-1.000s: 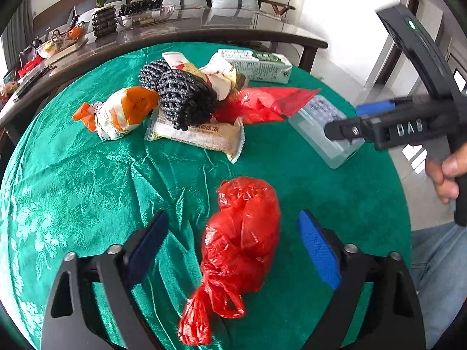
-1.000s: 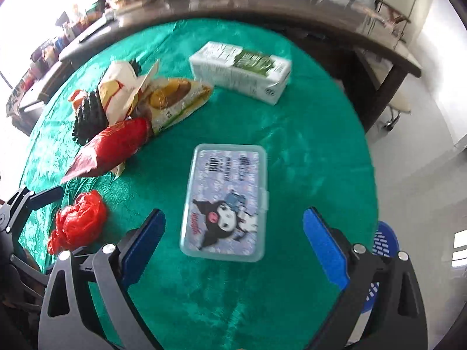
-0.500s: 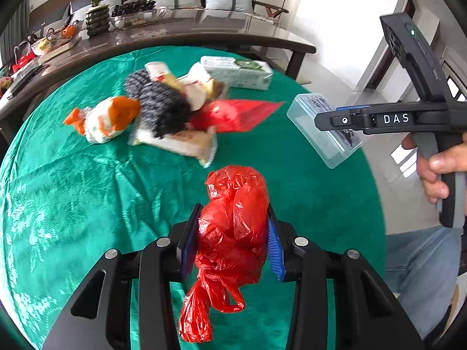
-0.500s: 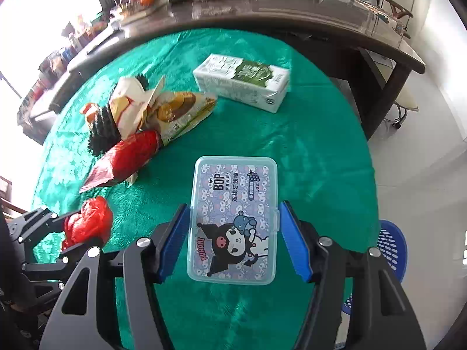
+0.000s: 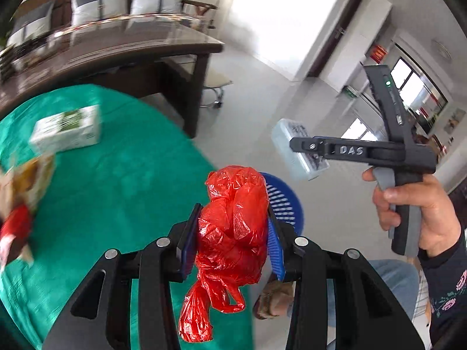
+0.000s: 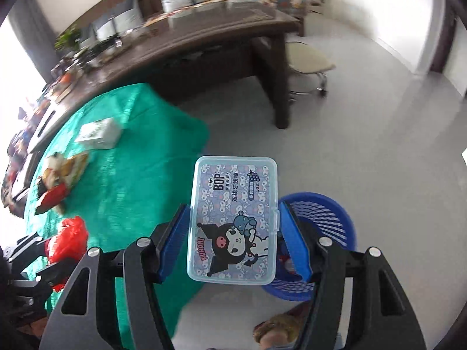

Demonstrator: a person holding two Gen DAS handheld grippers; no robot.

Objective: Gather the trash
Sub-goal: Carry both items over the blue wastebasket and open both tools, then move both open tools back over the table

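Observation:
My left gripper (image 5: 230, 239) is shut on a crumpled red plastic bag (image 5: 233, 233) and holds it in the air at the right edge of the green table (image 5: 116, 175), in front of a blue slatted bin (image 5: 284, 204) on the floor. My right gripper (image 6: 233, 233) is shut on a clear plastic floss-pick box (image 6: 233, 221) with a cartoon label, held above the floor beside the blue bin (image 6: 321, 233). The right gripper and box also show in the left wrist view (image 5: 300, 151). The red bag shows at the lower left of the right wrist view (image 6: 67, 239).
A white and green carton (image 5: 67, 131) and a blurred pile of wrappers (image 5: 20, 204) lie on the green tablecloth. A long dark table (image 6: 204, 43) and a stool (image 6: 309, 61) stand behind. Grey floor lies to the right.
Both grippers have lifted their loads off the table and swung right, past the table edge, over the floor near the blue bin. Both stay shut.

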